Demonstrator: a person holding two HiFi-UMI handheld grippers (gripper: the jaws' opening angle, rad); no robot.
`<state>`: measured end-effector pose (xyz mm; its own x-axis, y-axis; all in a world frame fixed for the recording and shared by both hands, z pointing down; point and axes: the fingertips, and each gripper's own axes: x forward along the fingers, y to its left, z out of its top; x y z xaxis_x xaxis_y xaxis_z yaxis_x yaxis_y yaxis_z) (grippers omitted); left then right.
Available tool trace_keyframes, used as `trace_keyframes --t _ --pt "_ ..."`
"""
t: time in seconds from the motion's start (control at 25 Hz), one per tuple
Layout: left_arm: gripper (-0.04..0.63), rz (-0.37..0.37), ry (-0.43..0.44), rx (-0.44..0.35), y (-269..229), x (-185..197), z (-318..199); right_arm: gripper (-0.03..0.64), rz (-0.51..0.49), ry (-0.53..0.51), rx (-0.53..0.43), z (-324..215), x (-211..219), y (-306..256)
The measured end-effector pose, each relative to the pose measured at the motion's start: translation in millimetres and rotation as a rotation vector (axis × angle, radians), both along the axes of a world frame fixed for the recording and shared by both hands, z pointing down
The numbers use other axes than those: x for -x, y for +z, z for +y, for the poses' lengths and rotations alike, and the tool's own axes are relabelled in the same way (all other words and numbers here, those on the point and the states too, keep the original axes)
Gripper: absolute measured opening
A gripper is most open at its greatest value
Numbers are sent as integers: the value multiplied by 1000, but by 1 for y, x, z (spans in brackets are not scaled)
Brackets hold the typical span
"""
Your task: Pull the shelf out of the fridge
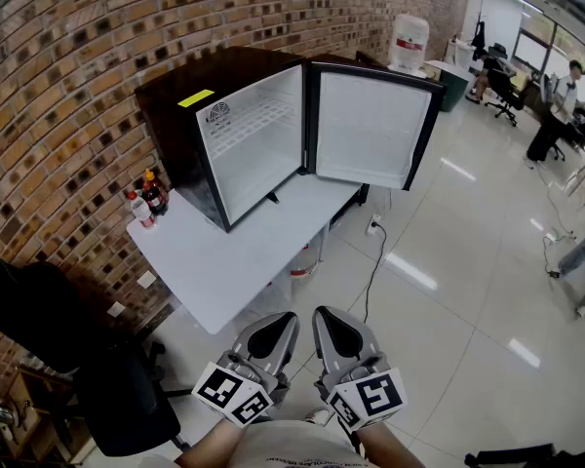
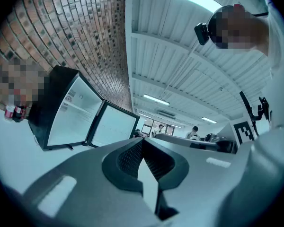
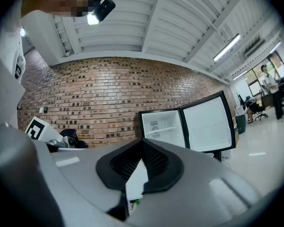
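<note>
A small black fridge (image 1: 190, 125) stands on a white rectangular desk (image 1: 234, 252) pushed against a wall of brown and tan bricks (image 1: 68, 76). The fridge's door (image 1: 370, 130) is swung wide open to its right, showing a plain white lining. The white wire shelf (image 1: 249, 120) lies flat inside the fridge, in the upper part of its white interior.

Left of the fridge, on the desk's corner by the wall, stand two small bottles with red caps (image 1: 148, 198). In front of the fridge, a glossy pale floor (image 1: 448, 291) runs out to a far office area where people sit at workstations. Behind the fridge stands a large white water bottle with a red label (image 1: 409, 39).

A yellow sticker (image 1: 196, 97) lies on the fridge's top; its print is too small to read. A round grey emblem (image 1: 218, 113) marks the fridge's back wall, also unreadable.

The left claw (image 1: 285, 320) and the right claw (image 1: 324, 316) hang side by side well in front of the fridge, off the desk. Each has its jaws together with nothing between them.
</note>
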<state>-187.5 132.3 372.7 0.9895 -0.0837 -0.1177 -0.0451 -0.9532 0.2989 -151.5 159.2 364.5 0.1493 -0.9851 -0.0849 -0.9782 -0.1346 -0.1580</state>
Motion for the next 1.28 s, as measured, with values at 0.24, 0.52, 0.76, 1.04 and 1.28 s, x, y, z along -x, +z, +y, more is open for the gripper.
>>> trace_keyframes --t 0.24,0.52,0.76,1.04,1.28 --pt "0 -11 -12 -56 -3 -33 17 5 5 5 -10 18 -34 1" --pt "0 -27 -31 -66 6 -58 18 5 9 -20 -2 18 -54 8" --pt "0 -26 -63 -63 13 -83 0 5 20 -48 9 1 -79 12" --pt "0 -5 -96 -41 17 -123 -41 5 41 -90 21 -41 -114 15" --pt "0 -3 -108 -30 17 -154 -82 5 36 -117 31 -87 -140 14"
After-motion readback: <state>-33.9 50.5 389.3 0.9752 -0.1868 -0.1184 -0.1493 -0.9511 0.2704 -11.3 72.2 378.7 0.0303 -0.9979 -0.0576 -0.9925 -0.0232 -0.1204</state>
